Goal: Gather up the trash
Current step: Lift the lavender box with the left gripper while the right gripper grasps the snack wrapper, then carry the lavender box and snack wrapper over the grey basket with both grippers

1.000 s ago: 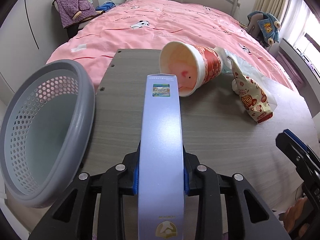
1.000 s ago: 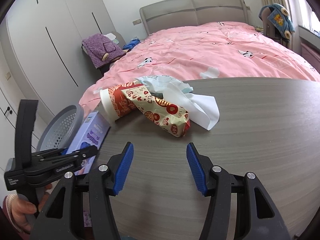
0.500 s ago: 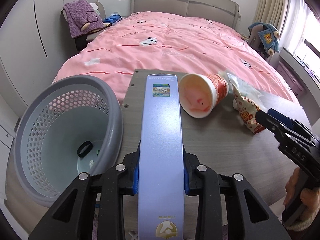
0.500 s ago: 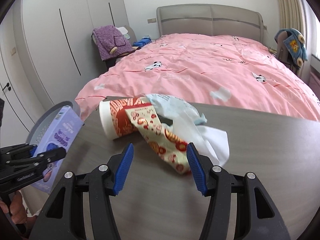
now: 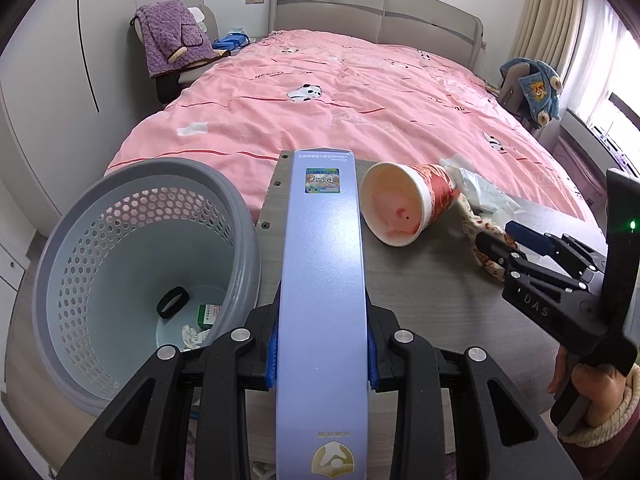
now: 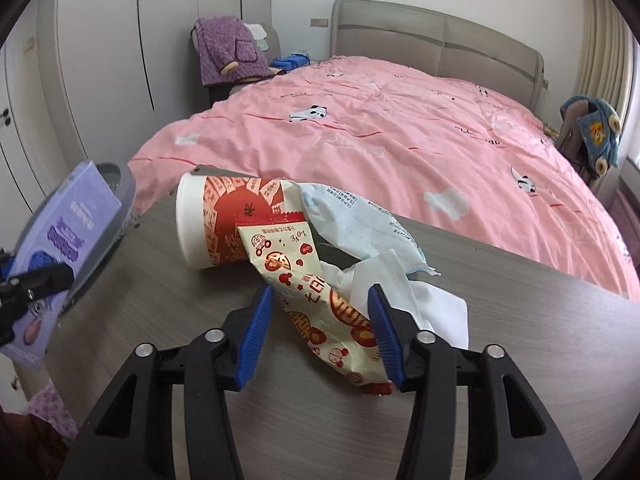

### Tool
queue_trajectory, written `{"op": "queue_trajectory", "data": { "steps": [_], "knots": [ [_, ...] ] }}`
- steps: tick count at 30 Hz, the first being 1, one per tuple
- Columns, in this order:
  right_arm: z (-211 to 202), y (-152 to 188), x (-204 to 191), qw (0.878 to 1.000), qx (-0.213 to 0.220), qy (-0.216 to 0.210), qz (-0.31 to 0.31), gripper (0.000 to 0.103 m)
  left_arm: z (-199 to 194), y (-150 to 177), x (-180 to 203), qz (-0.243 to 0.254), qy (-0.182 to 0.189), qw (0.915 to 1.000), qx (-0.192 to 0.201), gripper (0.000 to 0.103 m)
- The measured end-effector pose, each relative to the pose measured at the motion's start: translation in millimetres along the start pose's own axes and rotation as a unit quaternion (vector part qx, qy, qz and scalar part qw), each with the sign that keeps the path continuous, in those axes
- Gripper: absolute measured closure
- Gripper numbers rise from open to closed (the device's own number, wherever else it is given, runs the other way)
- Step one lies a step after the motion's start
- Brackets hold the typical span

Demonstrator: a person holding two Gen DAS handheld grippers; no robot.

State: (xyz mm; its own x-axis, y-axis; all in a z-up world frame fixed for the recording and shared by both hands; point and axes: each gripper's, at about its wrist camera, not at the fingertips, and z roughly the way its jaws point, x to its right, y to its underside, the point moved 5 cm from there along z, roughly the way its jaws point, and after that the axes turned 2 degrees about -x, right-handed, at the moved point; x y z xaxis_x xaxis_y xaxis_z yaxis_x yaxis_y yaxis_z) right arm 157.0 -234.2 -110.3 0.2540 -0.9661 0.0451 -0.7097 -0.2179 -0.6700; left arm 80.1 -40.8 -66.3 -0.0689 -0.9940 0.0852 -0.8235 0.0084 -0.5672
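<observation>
You kept the left gripper (image 5: 322, 360) pinching the purple box (image 5: 322, 280) near the basket (image 5: 132, 264) at lower left, while your right gripper (image 6: 320, 334), jaws just closing, straddled the snack wrapper (image 6: 320, 304), not yet squeezed.

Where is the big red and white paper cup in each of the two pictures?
Left wrist view: the paper cup lies on its side right of centre, open mouth facing the camera, just right of the purple box.
Right wrist view: the paper cup lies left of centre, its mouth pointing left, behind the snack wrapper.
Shared landmark: the pink bed behind the table.
</observation>
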Motion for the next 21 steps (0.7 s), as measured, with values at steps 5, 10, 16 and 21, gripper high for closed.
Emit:
{"op": "queue_trajectory", "data": {
  "steps": [5, 10, 16, 21],
  "knots": [
    [-2, 3, -1, 1.0, -0.003, -0.004, 0.003, 0.085, -2, 0, -1, 0.0, 0.003, 1.0, 0.001, 0.072],
    [-12, 6, -4, 1.0, 0.004, -0.02, 0.023, 0.09, -6, 0, -3, -0.003, 0.005, 1.0, 0.006, 0.072],
    [-30, 12, -11, 0.998, 0.014, -0.033, 0.047, 0.09, -10, 2, -6, -0.005, 0.01, 0.9999, 0.01, 0.072],
    [-44, 23, -18, 0.997, 0.018, -0.036, 0.066, 0.09, -16, 4, -12, -0.006, 0.012, 0.9998, 0.016, 0.072]
  ]
}}
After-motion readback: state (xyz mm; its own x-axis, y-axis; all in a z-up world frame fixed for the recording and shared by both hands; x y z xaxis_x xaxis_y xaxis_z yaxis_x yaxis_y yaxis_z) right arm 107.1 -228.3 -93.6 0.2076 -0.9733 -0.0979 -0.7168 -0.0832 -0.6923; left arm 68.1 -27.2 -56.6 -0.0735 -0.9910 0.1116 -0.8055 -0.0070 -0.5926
